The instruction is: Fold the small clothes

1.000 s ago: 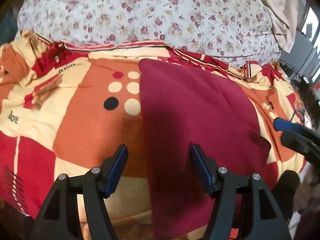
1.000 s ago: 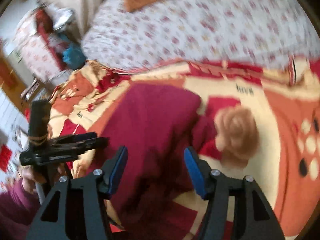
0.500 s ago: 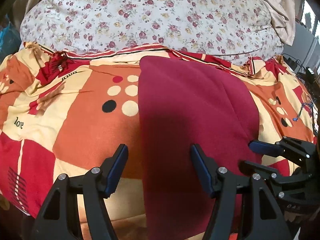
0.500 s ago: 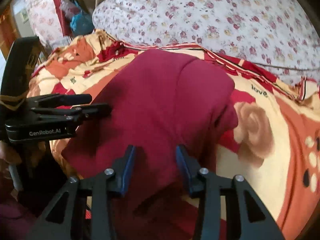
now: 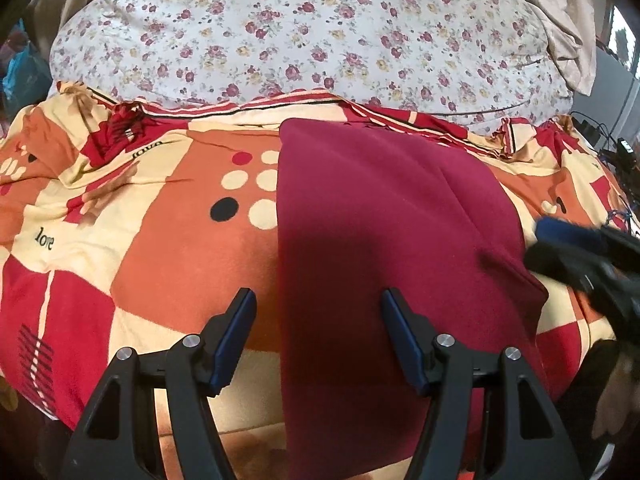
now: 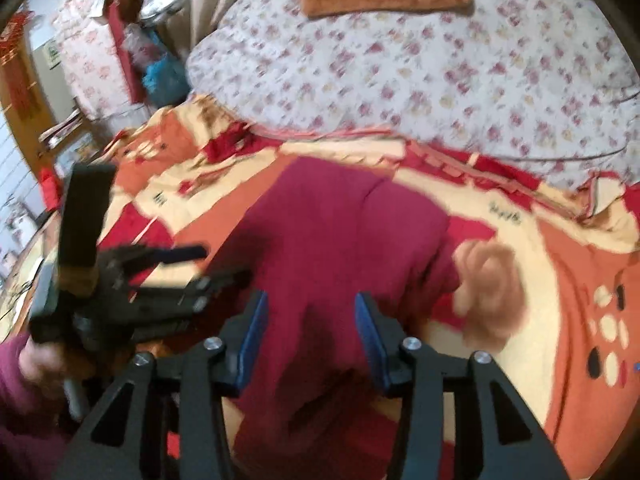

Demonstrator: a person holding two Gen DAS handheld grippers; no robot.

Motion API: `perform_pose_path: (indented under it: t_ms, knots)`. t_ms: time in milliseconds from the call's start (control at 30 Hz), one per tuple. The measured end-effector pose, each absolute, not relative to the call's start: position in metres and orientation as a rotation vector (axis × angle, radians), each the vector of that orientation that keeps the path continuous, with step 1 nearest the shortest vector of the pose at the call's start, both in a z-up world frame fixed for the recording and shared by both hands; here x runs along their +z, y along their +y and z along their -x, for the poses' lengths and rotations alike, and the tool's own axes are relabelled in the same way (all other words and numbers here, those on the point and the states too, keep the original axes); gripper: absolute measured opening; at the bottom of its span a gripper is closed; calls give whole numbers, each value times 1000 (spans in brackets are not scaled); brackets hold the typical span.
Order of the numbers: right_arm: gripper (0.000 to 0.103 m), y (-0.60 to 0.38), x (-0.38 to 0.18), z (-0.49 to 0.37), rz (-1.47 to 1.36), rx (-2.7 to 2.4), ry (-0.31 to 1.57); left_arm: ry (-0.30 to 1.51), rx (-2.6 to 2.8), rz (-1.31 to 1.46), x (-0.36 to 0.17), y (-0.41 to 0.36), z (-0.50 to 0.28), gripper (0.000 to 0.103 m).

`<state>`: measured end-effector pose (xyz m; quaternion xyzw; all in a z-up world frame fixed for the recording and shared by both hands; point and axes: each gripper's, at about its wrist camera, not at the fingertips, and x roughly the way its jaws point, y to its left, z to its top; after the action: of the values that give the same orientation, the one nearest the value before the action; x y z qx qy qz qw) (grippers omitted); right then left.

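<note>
The maroon garment [image 5: 384,248] lies lengthwise away from both grippers on the bed's patterned blanket [image 5: 160,248]. The left gripper [image 5: 316,336] hangs with jaws open and empty over the garment's near left edge; the right gripper [image 6: 310,338], its jaws opening with nothing pinched, hangs over the near right part.

The patterned blanket [image 5: 168,248] carries the only legible text. In the left wrist view, the word "love" [image 5: 44,239] is printed upside down at 9 o'clock. A second, slanted word [image 5: 147,148] at 10 o'clock probably also reads "love". Lettering in the right wrist view is too blurred to read.
</note>
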<state>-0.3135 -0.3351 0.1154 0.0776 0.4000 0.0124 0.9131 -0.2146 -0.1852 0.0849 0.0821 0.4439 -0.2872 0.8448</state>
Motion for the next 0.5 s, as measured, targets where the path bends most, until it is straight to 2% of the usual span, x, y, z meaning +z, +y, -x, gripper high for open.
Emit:
perform_pose_path:
  t_ms: [233,500]
  knots:
    - [48,-353,74,271,-124,-73,923,906,-591,-182,88,-184,220,45]
    - [48,-346,99,299,-118,-31,904,898,-576,-185,88,-182,221,45]
